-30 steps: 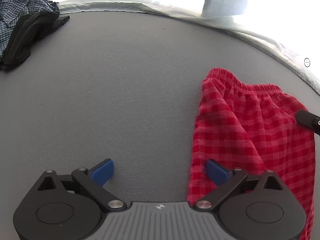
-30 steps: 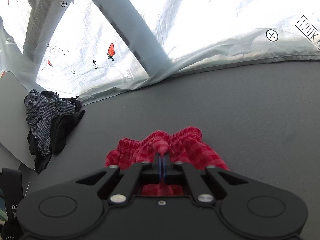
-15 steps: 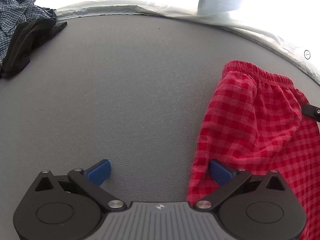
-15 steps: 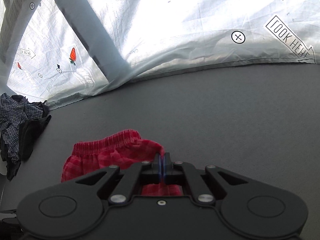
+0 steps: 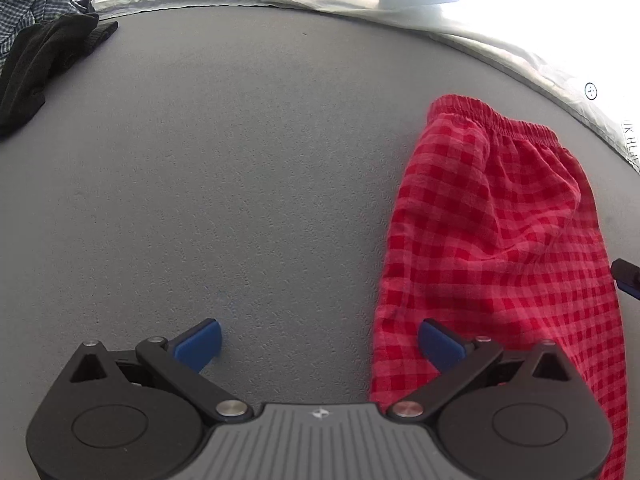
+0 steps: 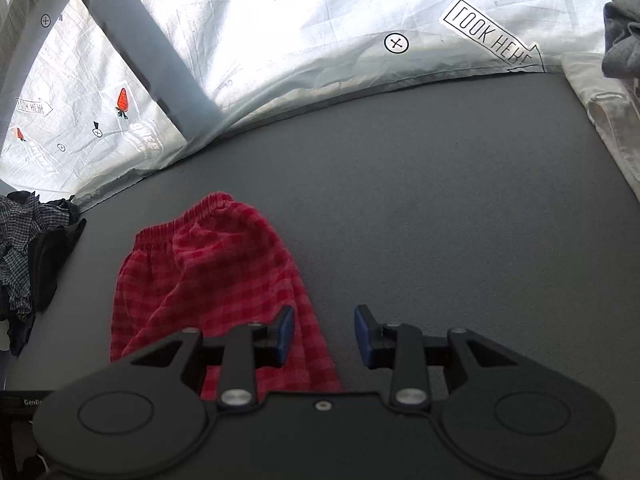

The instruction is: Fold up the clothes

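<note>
Red checked shorts (image 5: 496,240) lie folded lengthwise on the grey table (image 5: 240,160), elastic waistband at the far end. My left gripper (image 5: 318,342) is open above the table; its right pad hovers over the shorts' left edge, its left pad over bare table. In the right wrist view the shorts (image 6: 212,276) lie left of centre. My right gripper (image 6: 323,334) has its jaws opening with nothing between them; its left pad is over the shorts' right edge. One tip of the right gripper (image 5: 626,276) shows at the right border of the left wrist view.
A heap of dark and blue checked clothes (image 5: 36,52) lies at the table's far left, also seen as the heap (image 6: 28,260) in the right wrist view. A white printed sheet (image 6: 320,40) hangs behind the table. Pale folded cloth (image 6: 600,120) lies at the far right edge.
My right gripper let go of the shorts' cloth and its jaws parted; the cloth dropped flat. The shorts slid right in the left wrist view. The left gripper stayed open.
</note>
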The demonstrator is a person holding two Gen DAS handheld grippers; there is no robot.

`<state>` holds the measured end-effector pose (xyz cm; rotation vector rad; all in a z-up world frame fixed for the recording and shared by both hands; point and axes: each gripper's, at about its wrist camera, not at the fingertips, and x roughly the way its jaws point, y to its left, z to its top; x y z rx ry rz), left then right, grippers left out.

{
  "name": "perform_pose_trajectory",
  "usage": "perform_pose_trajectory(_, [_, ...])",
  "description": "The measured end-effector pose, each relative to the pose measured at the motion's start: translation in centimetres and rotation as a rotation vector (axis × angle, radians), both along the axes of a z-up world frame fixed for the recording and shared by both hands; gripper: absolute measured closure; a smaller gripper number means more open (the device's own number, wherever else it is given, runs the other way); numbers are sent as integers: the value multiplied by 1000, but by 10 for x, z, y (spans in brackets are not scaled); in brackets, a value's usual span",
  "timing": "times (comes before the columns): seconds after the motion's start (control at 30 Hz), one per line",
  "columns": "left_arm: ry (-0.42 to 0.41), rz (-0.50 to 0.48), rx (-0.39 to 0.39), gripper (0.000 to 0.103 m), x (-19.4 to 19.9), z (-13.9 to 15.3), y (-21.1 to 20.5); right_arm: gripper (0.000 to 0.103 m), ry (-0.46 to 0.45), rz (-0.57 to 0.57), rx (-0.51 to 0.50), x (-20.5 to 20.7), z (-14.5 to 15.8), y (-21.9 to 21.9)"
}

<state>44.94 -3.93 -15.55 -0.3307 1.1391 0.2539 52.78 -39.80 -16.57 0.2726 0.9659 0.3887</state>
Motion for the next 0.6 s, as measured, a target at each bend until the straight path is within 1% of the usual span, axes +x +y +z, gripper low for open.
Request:
perform_pose_trajectory(0.07, [-10, -4, -29, 0, -17, 1, -1, 69, 30, -6, 13, -20, -4, -14])
perform_pose_trajectory(0.2, [-21, -21, -55, 0, -53, 2, -10, 69, 70, -20, 85, -61, -10, -42])
perform_pose_trajectory(0.27, [-23, -27, -60, 0, -70, 2, -15, 69, 80, -17, 90, -79, -11, -50])
perform_pose_trajectory(0.33, [-21, -33, -55, 0, -85, 2, -21, 69, 83, -14, 73, -100, -9, -57])
perform_pose_trajectory(0.4, [-18, -37, -49, 0, -97, 2, -26, 69, 66, -4, 55, -118, -6, -60])
perform_pose_trajectory(0.5, [4, -52, -18, 0, -107, 2, -32, 69, 50, 16, 11, -138, -4, -59])
perform_pose_trajectory(0.57, [14, -56, -2, 0, -111, 2, -35, 74, 48, 13, -29, -144, -6, -55])
perform_pose_trajectory(0.6, [18, -57, 3, 0, -113, 2, -36, 74, 40, 9, -36, -146, -6, -54])
